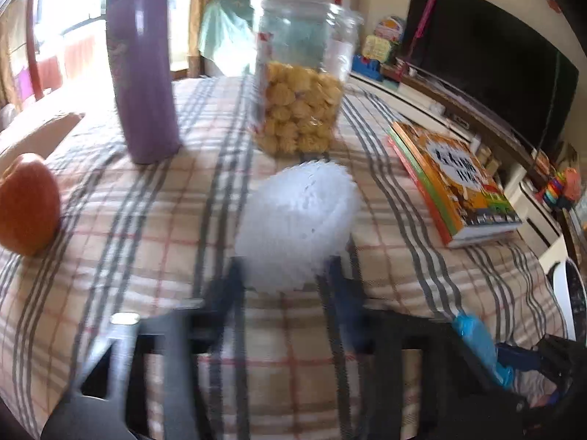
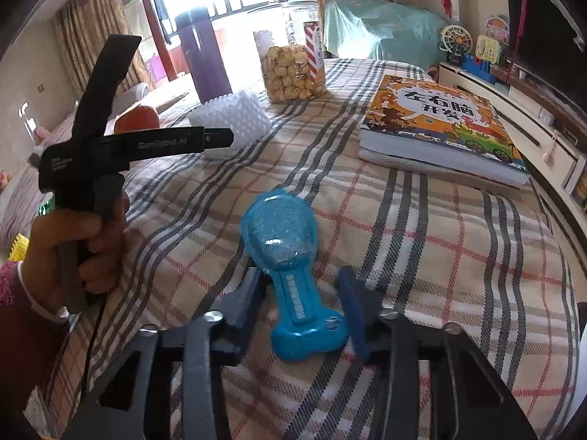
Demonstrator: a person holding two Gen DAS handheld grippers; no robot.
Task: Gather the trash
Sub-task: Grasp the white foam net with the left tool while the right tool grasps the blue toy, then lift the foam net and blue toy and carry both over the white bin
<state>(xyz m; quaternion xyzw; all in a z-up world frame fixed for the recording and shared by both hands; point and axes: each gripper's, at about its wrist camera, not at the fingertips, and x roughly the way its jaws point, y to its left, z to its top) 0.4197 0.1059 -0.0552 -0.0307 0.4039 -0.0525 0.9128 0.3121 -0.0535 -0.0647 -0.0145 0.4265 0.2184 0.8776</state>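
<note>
The left claw (image 1: 284,275) is spread wide around a white foam net (image 1: 297,225) that lies on the plaid tabletop (image 1: 146,220), one finger on either side of its near end; the view is blurred, so I cannot tell whether the fingers touch it. At 12 o'clock from the net stands a clear plastic jar (image 1: 302,73), its lower half filled with yellow round snacks — the upper half holds nothing visible. A purple bottle (image 1: 145,80) stands at 10 o'clock from the net, an orange fruit (image 1: 27,203) at 9 o'clock near the edge, and a stack of books (image 1: 455,179) at 3 o'clock. The right claw (image 2: 302,293) is also wide, its fingers flanking the narrow handle of a blue plastic package (image 2: 290,267) that lies flat on the cloth — the right finger looks just beside the package's wider base.
</note>
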